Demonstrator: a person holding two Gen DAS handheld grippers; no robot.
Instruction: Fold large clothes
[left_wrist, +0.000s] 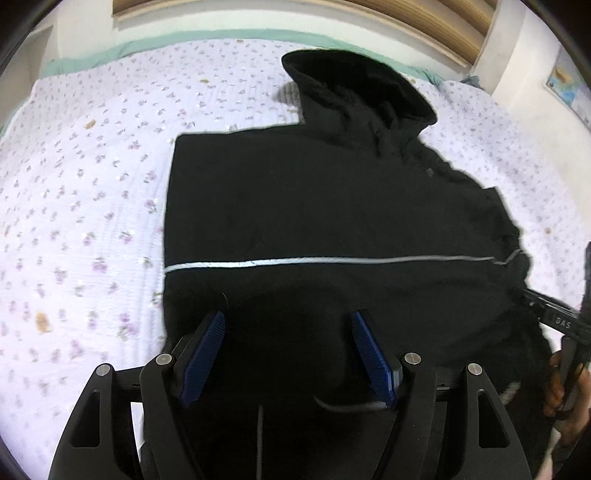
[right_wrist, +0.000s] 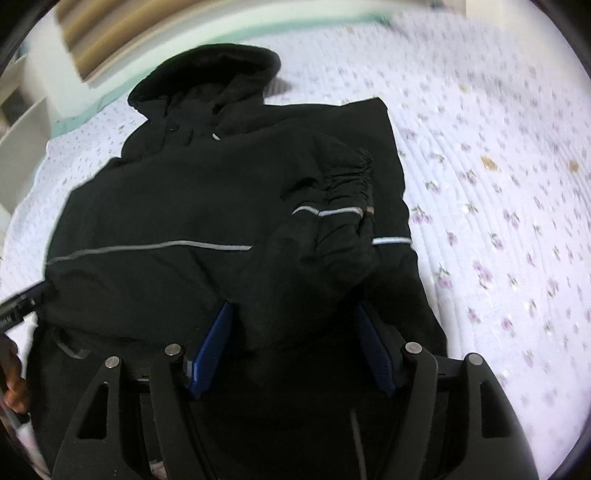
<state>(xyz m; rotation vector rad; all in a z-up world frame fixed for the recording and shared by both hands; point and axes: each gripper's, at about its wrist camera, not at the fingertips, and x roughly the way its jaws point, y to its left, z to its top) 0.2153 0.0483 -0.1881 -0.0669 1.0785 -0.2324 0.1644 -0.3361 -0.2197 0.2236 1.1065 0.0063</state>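
Observation:
A black hooded jacket (left_wrist: 314, 206) with a thin reflective stripe (left_wrist: 295, 261) lies on the bed, hood (left_wrist: 354, 85) toward the far side. My left gripper (left_wrist: 288, 317) is open over its near hem, blue pads apart, holding nothing. In the right wrist view the same jacket (right_wrist: 177, 206) has a sleeve (right_wrist: 332, 221) folded over its front, gathered cuff up. My right gripper (right_wrist: 293, 314) is open with the sleeve's fabric bulging between its blue pads; I cannot tell if they touch it. The right gripper's body shows at the left view's right edge (left_wrist: 557, 317).
The bed is covered by a white quilt with small purple flowers (left_wrist: 81, 206), also seen in the right wrist view (right_wrist: 498, 221). A teal sheet edge (left_wrist: 155, 44) and a wooden headboard (left_wrist: 424, 18) are beyond. White shelves (right_wrist: 18, 122) stand at the left.

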